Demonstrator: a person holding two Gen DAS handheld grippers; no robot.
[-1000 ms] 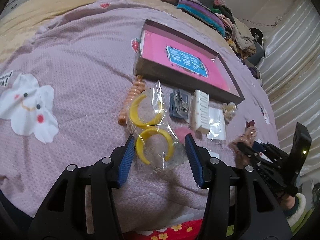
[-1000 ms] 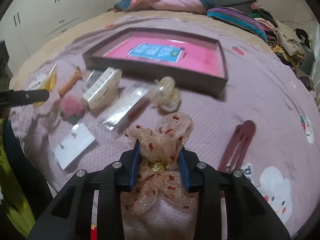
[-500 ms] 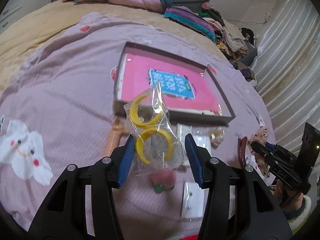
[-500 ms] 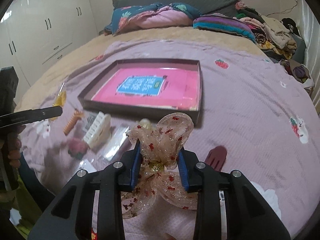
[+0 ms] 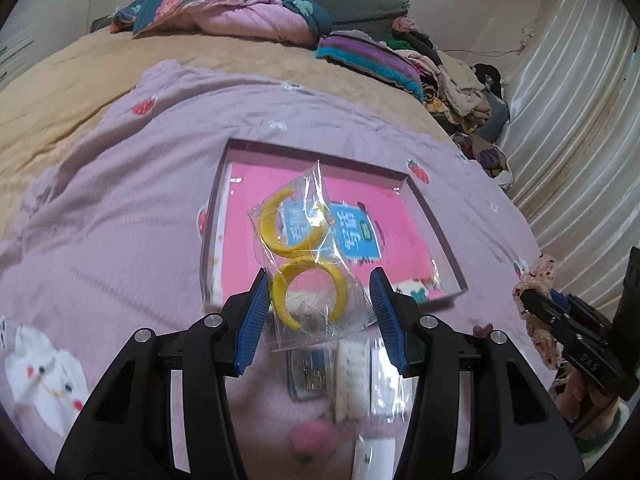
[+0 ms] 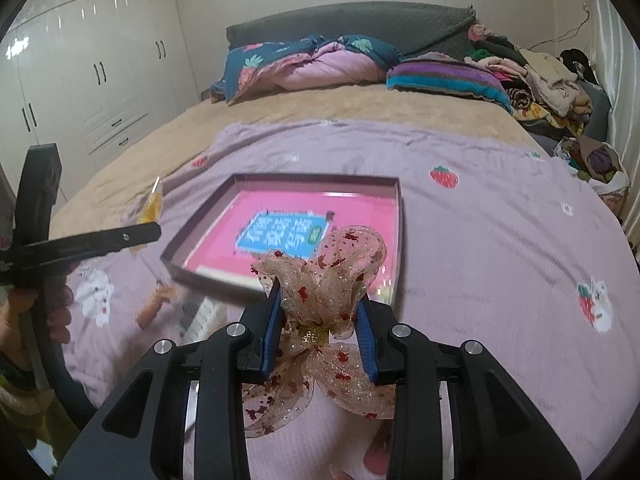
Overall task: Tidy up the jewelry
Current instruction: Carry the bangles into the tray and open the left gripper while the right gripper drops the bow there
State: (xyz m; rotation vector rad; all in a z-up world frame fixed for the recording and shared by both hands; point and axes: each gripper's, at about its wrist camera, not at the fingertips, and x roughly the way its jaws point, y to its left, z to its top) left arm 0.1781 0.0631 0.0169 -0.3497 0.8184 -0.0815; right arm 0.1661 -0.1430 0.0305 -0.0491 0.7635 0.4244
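My left gripper (image 5: 318, 312) is shut on a clear plastic bag with two yellow hoop earrings (image 5: 308, 264) and holds it up in front of the dark tray with a pink floor (image 5: 412, 236). My right gripper (image 6: 318, 320) is shut on a sheer beige bow with red specks (image 6: 320, 280), lifted above the bed near the tray (image 6: 396, 216). The right gripper and its bow also show in the left wrist view (image 5: 540, 300). The left gripper and the bag's yellow edge show at the left of the right wrist view (image 6: 150, 204).
On the purple bedspread (image 5: 120, 220) below the tray lie a white comb clip (image 5: 352, 380), a small blue packet (image 5: 308, 372), a pink hair tie (image 5: 308, 436) and a white card (image 5: 372, 456). An orange spiral tie (image 6: 154, 306) lies left. Pillows and clothes pile at the bed's head.
Both grippers have risen and tilted toward the tray, carrying the earring bag and the bow. The items left on the bedspread have dropped lower in view.
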